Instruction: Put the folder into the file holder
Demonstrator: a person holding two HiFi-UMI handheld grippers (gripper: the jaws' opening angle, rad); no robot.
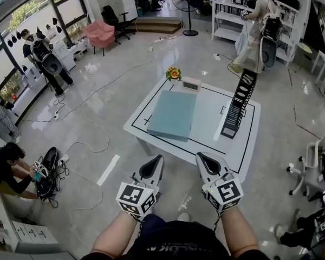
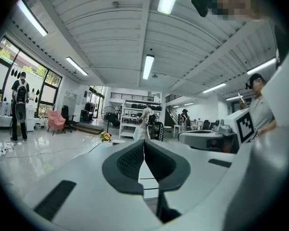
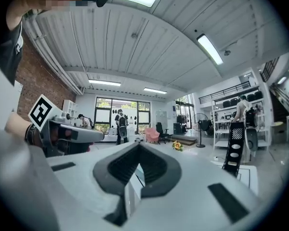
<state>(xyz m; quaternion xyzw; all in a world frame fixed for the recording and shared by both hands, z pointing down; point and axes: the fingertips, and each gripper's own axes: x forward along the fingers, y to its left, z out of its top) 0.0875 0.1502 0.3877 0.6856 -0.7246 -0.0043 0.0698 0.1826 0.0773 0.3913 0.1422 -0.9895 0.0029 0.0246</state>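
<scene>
The folder (image 1: 172, 114) is coloured a flat pale teal against a white tabletop (image 1: 206, 142) edged with a thin black line. The file holder (image 1: 238, 103) is finished in black, patterned with pale slots, and the left gripper (image 1: 153, 168) and right gripper (image 1: 207, 164) are cased in white with black pads and black-and-white square markers. The flowers (image 1: 174, 73) are coloured yellow and orange.

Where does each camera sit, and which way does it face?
Head view: on the person's head, steeply down at the table, folder and file holder; forearms, left gripper and right gripper show.
Left gripper view: on the left gripper, level along its shut jaws toward shelves; right gripper at right.
Right gripper view: on the right gripper, level along shut jaws toward windows; left gripper at left.
Shared: all three show the flowers.
</scene>
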